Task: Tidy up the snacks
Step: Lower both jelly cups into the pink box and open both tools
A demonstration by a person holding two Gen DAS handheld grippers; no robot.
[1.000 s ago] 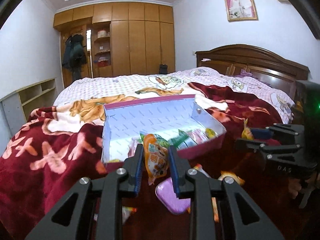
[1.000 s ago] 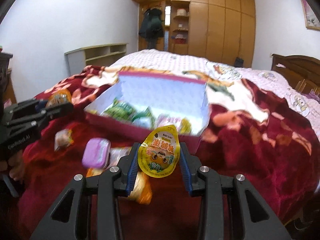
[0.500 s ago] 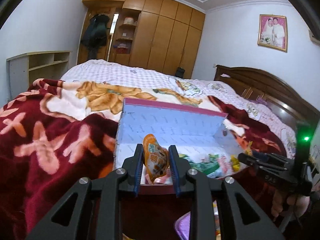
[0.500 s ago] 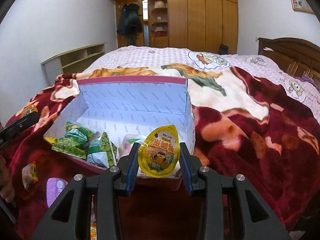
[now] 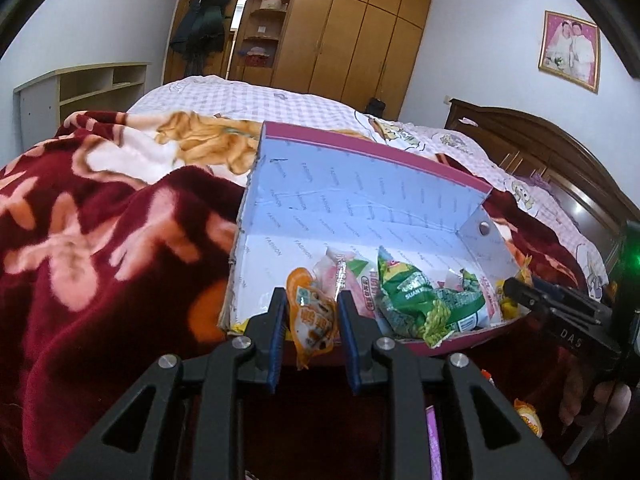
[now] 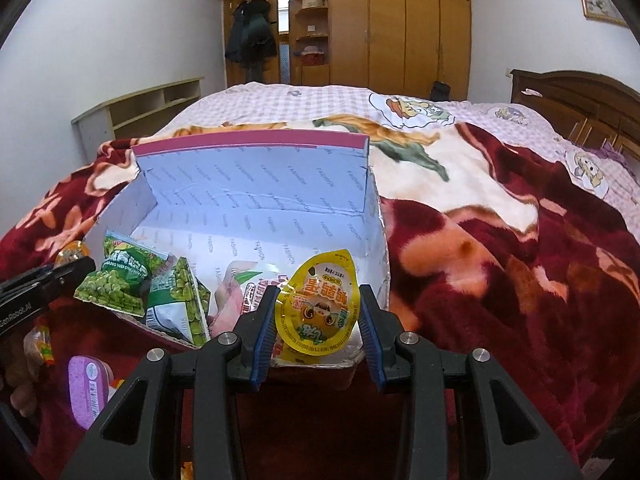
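Observation:
An open cardboard box [image 5: 360,208] with a pale blue inside and pink rim lies on the bed; it also shows in the right wrist view [image 6: 256,184]. It holds green pea packets [image 5: 424,300] [image 6: 120,280] and a pink packet [image 5: 344,276]. My left gripper [image 5: 312,316] is shut on an orange snack packet [image 5: 312,316] at the box's near left corner. My right gripper [image 6: 318,316] is shut on a yellow egg snack pack [image 6: 318,308] at the box's near right corner. The right gripper also shows in the left wrist view [image 5: 560,312].
The box rests on a dark red flowered blanket [image 5: 100,240] [image 6: 500,272]. Loose snacks lie in front of the box: a purple cup [image 6: 88,384] and small packets [image 6: 40,344] [image 5: 528,420]. A wooden headboard [image 5: 560,152] stands at the right, wardrobes [image 6: 380,20] behind.
Both grippers have moved forward to the box's near edge, each still holding its snack. The box looks larger and closer in both views.

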